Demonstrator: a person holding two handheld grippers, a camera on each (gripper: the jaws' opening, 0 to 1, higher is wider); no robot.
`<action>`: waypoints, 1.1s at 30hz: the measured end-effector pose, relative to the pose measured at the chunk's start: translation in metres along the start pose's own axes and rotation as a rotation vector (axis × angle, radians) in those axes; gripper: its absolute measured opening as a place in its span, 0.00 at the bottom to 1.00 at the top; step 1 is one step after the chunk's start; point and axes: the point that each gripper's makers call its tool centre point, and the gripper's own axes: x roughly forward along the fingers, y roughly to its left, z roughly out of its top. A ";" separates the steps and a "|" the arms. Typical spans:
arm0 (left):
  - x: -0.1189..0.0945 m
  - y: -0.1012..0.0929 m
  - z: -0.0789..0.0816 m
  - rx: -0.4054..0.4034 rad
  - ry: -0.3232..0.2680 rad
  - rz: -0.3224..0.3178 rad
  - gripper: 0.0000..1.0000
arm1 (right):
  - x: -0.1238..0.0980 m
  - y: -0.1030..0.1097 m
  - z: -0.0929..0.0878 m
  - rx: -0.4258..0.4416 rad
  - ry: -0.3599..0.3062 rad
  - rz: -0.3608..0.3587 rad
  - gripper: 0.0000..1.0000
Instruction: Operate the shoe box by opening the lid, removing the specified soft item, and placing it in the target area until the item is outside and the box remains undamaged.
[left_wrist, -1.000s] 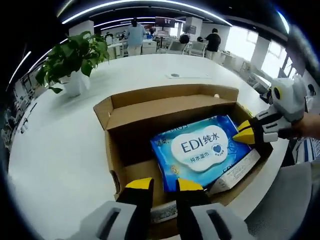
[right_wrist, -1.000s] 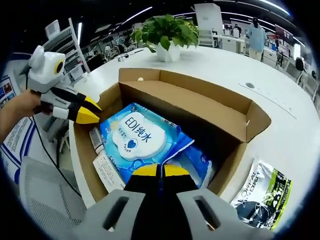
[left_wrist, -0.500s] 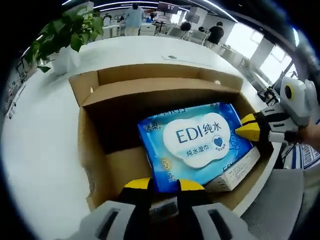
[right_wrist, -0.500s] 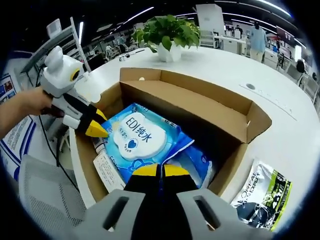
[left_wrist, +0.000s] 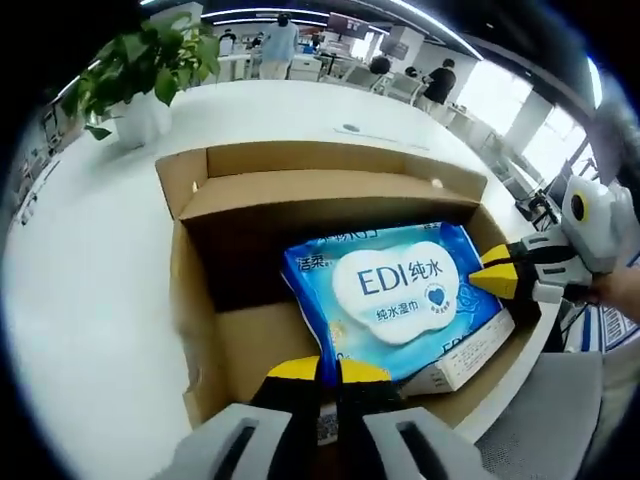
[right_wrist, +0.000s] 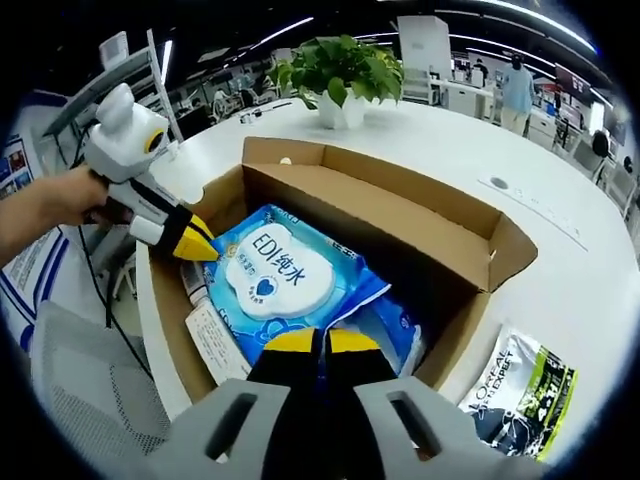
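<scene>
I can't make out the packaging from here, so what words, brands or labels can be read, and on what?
"EDI纯水" on the blue wipes pack in the cardboard box.
"纯水湿巾" below it, same pack.
"L'ORÉAL" and "EXPERT" on the black and green pouch on the white table.
Print on the white carton beside the pack: too small to read.

A: Wet wipes pack (right_wrist: 283, 278) near corner hidden under right gripper (right_wrist: 321, 342); is the grip on it?

B: Cannot tell. White carton (left_wrist: 468, 352) beside the pack: print too small to read. Black pouch (right_wrist: 520, 395) beyond the shoe box (right_wrist: 470, 225): lower end cut off.
</scene>
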 end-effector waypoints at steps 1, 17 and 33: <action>-0.001 0.000 0.001 -0.003 -0.010 0.005 0.03 | 0.000 0.000 0.000 0.001 -0.002 -0.001 0.00; -0.028 -0.009 0.015 0.028 -0.109 0.035 0.01 | -0.019 0.003 0.012 0.052 -0.051 0.013 0.00; -0.037 -0.045 0.029 0.058 -0.163 -0.006 0.00 | -0.059 -0.007 0.015 0.061 -0.096 0.003 0.00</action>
